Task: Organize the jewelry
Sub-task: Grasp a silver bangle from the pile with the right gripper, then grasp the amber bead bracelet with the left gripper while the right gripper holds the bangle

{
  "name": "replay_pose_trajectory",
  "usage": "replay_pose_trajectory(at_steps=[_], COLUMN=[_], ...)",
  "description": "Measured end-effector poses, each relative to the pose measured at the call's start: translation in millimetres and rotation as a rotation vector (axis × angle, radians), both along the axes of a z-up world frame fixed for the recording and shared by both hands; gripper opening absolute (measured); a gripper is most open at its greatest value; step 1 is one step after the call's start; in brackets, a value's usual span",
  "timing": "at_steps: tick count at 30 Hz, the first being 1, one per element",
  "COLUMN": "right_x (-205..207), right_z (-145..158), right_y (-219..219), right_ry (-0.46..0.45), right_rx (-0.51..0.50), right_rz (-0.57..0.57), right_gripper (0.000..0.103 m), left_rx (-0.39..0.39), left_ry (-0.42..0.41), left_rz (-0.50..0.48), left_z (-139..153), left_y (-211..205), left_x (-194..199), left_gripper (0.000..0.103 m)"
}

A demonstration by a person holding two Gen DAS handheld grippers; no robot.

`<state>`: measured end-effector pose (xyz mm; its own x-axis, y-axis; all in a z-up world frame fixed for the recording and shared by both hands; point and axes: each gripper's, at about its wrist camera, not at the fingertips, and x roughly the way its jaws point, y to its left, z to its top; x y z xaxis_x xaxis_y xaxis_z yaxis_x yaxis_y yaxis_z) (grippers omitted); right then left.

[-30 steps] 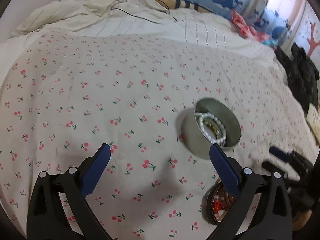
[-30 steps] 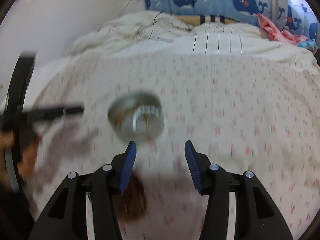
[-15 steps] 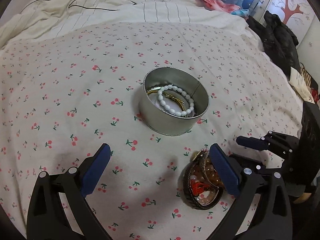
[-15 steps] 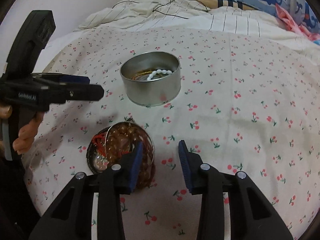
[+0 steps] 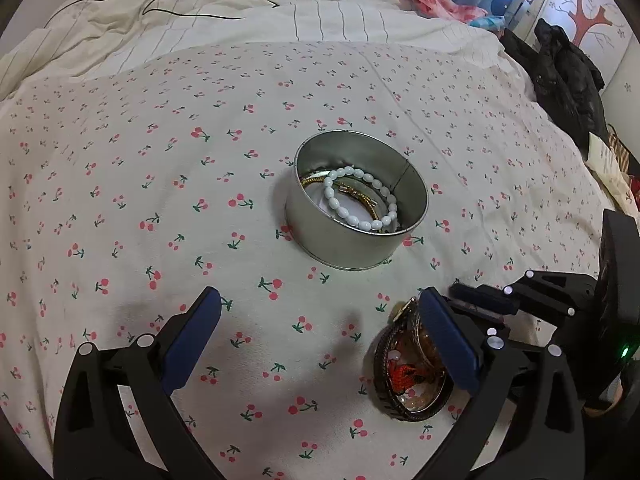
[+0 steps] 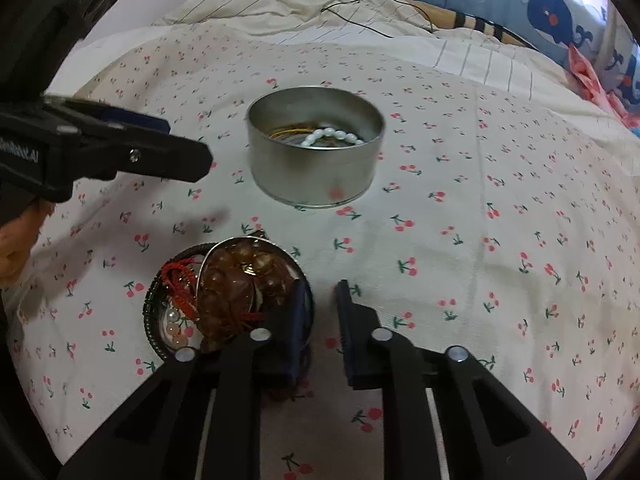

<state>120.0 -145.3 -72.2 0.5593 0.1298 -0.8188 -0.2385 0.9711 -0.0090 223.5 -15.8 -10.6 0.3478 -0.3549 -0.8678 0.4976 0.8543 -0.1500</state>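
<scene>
Since half a second ago the right gripper [image 6: 322, 320] has come down closer to the pile of bangles [image 6: 228, 300] on the cherry-print bedspread [image 6: 480, 240], its jaws narrowed but with a clear gap and nothing between them; one finger now sits at the pile's edge, so a pick-up looks next. The left gripper [image 5: 320, 336] hovers with jaws wide apart, empty. The round tin [image 5: 356, 204] stands just beyond, holding a white bead bracelet [image 5: 360, 200] and a gold chain [image 5: 316, 180].
</scene>
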Motion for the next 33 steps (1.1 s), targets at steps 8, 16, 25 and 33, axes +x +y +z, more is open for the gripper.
replay_pose_trajectory(at_steps=[8,16,25,33], right_x=[-8.6,-14.6,-14.1,-14.4], right_z=[17.7,40.1,50.6,57.1], right_y=[-3.0,-43.3,-71.1,-88.2], right_ry=[-0.051,-0.086,-0.113,-0.125], right_rx=[0.041,0.141,0.342,0.376], right_rz=[0.031,-0.046,-0.116,-0.196], right_gripper=[0.004,0.004,0.004,0.004], left_rx=[-0.007,0.017,-0.356,-0.449], left_ry=[0.006,-0.004,0.204,0.334], left_rz=[0.009,-0.047,-0.14,-0.103], left_z=[-0.4,-4.2,-0.6,-17.2], left_y=[1.9,-8.0,-8.5,-13.2], left_x=[1.2,-6.3,-5.9,-0.2], left_gripper=[0.095,0.095,0.095,0.095])
